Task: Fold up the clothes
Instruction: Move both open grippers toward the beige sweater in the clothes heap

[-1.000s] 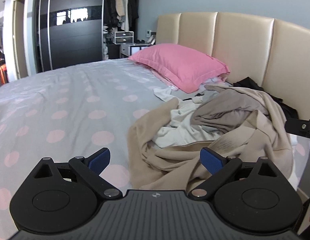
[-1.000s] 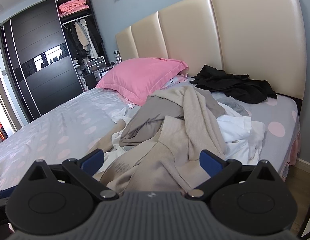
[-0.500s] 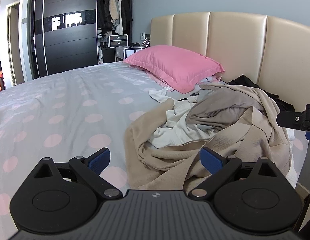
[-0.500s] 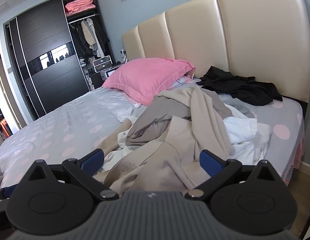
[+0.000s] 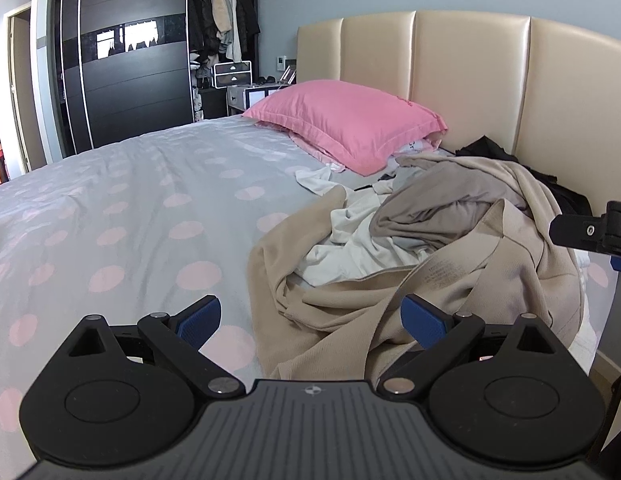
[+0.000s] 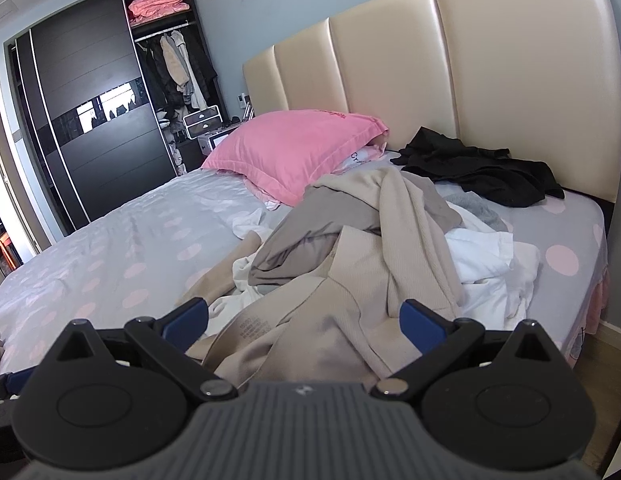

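Progress: nothing looks folded; the clothes lie in one tangled pile (image 5: pixel 422 240) on the bed (image 5: pixel 130 216), so by these views the whole task is left.
Pile: it sits on the bed's near corner, below the headboard (image 6: pixel 490 80) and just beside the pink pillow (image 5: pixel 350 128).
Top layer: a beige top (image 6: pixel 394 248) drapes over a grey garment (image 6: pixel 310 228), with white pieces (image 6: pixel 482 256) under and beside them.
Apart: a black garment (image 6: pixel 482 168) lies by itself against the headboard, near the pile.
Left gripper (image 5: pixel 310 316): jaws wide apart, holding nothing; it hovers at the pile's near edge, the beige hem just ahead of its right finger and bare sheet ahead of its left.
Right gripper (image 6: pixel 304 320): jaws also wide apart and empty; beige cloth with a printed care label (image 6: pixel 254 326) lies directly between and ahead of its fingers, whether touching cannot be told.
Likely step: picking the beige top out of the pile, since it lies uppermost and nearest both grippers.
Space: the dotted sheet to the pile's left is open for spreading a garment.
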Demonstrator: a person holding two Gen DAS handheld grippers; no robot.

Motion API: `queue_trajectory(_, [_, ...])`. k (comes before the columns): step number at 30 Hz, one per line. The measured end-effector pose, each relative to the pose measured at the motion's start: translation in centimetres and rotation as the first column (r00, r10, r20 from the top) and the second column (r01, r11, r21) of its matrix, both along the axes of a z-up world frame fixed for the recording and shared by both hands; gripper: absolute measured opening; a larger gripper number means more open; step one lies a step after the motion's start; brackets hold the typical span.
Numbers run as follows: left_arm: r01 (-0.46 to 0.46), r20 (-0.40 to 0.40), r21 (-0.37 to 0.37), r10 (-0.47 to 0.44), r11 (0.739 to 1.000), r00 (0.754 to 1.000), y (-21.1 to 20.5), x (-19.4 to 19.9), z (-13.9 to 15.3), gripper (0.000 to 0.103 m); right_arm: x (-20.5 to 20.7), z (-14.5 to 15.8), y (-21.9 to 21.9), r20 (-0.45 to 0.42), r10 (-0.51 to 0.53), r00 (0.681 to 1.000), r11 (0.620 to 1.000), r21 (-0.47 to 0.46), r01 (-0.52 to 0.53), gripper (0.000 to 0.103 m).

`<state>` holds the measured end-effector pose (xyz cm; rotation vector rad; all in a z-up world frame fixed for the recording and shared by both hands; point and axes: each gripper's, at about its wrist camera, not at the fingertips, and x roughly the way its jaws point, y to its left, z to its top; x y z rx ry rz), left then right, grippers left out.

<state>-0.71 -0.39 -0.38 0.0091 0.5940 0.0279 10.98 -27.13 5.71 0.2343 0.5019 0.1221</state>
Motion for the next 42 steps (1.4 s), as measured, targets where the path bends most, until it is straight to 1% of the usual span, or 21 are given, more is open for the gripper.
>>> queue_trajectory(9, [0.006,-0.03,0.004,-0.006,1.0,1.0,-0.2,0.1,-0.5,0.098,0.3,-0.2,0.2,-0.028,-0.004,1.0,1.0,-0.009,0.004,0.102])
queue_trajectory(11, [0.001,-0.044,0.002,-0.001,1.0,0.999,-0.2,0.2,-0.7,0.098,0.7,-0.5,0.4,-0.063,-0.001,0.998,1.0,-0.022,0.0,0.102])
queue_trajectory(15, [0.0,-0.067,0.002,0.0,1.0,0.998,-0.1,0.3,-1.1,0.098,1.8,-1.4,0.8,-0.163,0.011,0.987,0.998,-0.058,-0.021,0.102])
queue_trajectory(17, [0.001,-0.081,-0.001,-0.001,1.0,0.997,-0.2,0.3,-1.3,0.098,2.1,-1.8,1.1,-0.194,0.011,0.981,0.997,-0.078,-0.027,0.102])
queue_trajectory(24, [0.005,-0.117,-0.006,-0.006,1.0,0.993,-0.2,0.5,-1.9,0.098,2.0,-2.0,1.3,-0.2,0.016,0.98,0.995,-0.091,-0.035,0.102])
queue_trajectory(42, [0.011,-0.134,-0.005,-0.012,1.0,0.991,-0.7,0.9,-2.3,0.098,2.2,-2.0,1.6,-0.209,0.018,0.978,0.994,-0.1,-0.039,0.102])
